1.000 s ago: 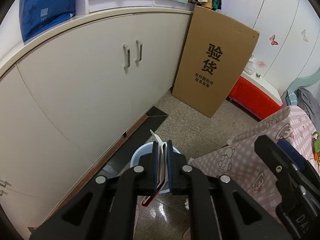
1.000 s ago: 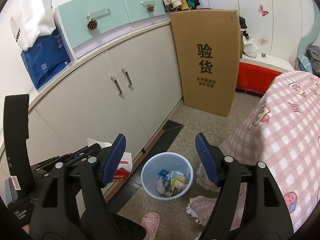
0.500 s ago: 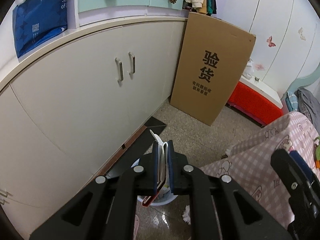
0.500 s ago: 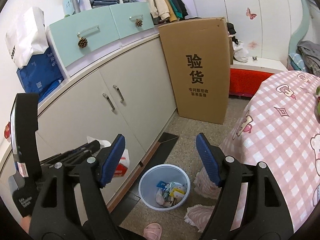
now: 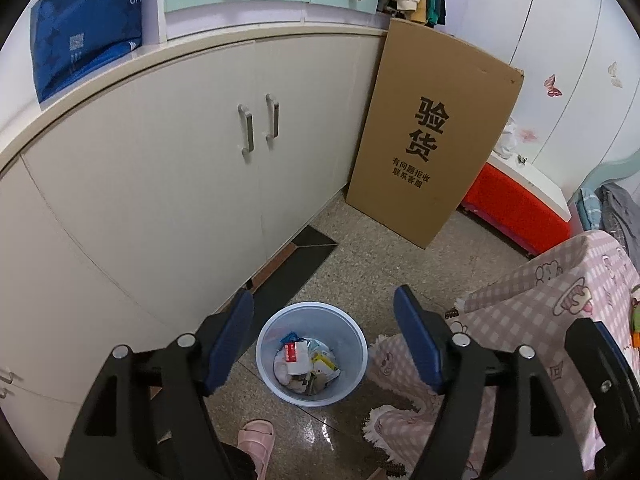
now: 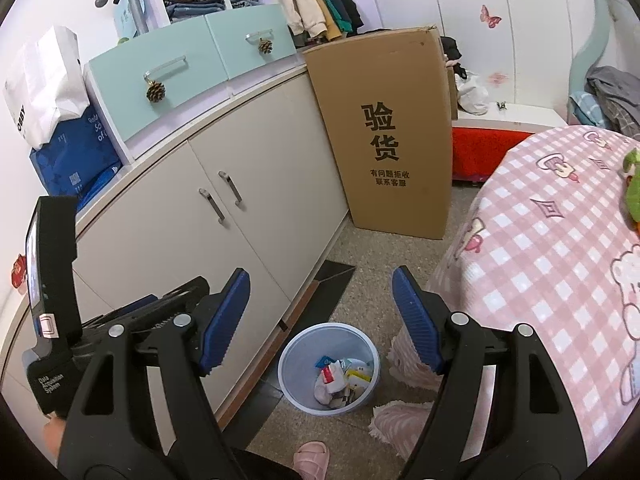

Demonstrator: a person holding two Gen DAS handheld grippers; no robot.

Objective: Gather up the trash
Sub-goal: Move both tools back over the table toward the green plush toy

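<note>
Blue-padded left gripper [image 5: 323, 338] jaws opening now, nothing between them anymore; red-and-white wrapper [image 5: 295, 354] gone from the pads, lying in the pale blue bin [image 5: 360, 354] below. Right gripper [image 6: 320, 320] spread wide too, empty, same as before. Pink slipper [image 5: 256, 440] beside the bin.

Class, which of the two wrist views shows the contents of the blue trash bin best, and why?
The left wrist view: it looks almost straight down into the trash bin, so the wrappers lie open. The right wrist view sees the bin from a slant, its near wall hiding some.
</note>
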